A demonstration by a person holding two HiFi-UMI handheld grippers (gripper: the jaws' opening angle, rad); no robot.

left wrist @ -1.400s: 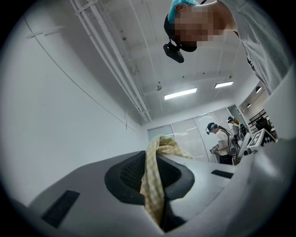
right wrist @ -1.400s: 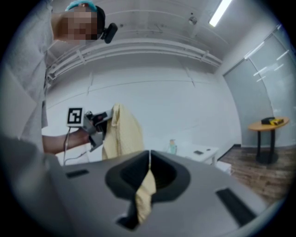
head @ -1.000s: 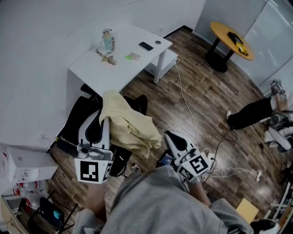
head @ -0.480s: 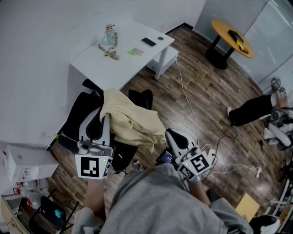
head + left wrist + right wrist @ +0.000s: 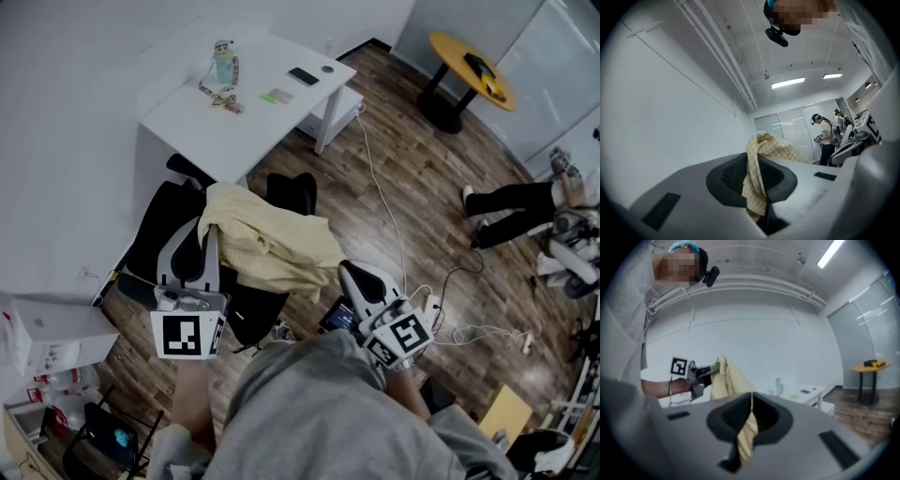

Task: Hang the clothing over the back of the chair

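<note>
A pale yellow checked garment (image 5: 272,246) hangs stretched between my two grippers, above a black office chair (image 5: 159,230) that stands beside the white desk. My left gripper (image 5: 208,228) is shut on the garment's upper left edge, near the chair's back. In the left gripper view a fold of the cloth (image 5: 754,183) is pinched between the jaws. My right gripper (image 5: 349,274) is shut on the garment's lower right edge; its own view shows a strip of cloth (image 5: 747,434) clamped in the jaws, with the left gripper (image 5: 701,376) beyond. The garment hides much of the chair's seat.
The white desk (image 5: 187,122) carries a bottle (image 5: 222,64), a phone (image 5: 302,76) and small items. A white cable (image 5: 384,216) runs over the wood floor. A round yellow table (image 5: 473,75) stands far right, a person's legs (image 5: 511,202) right, a white box (image 5: 47,333) left.
Both grippers have carried the garment toward the chair, and the left one has sunk a little. The cloth now lies spread wider over the chair.
</note>
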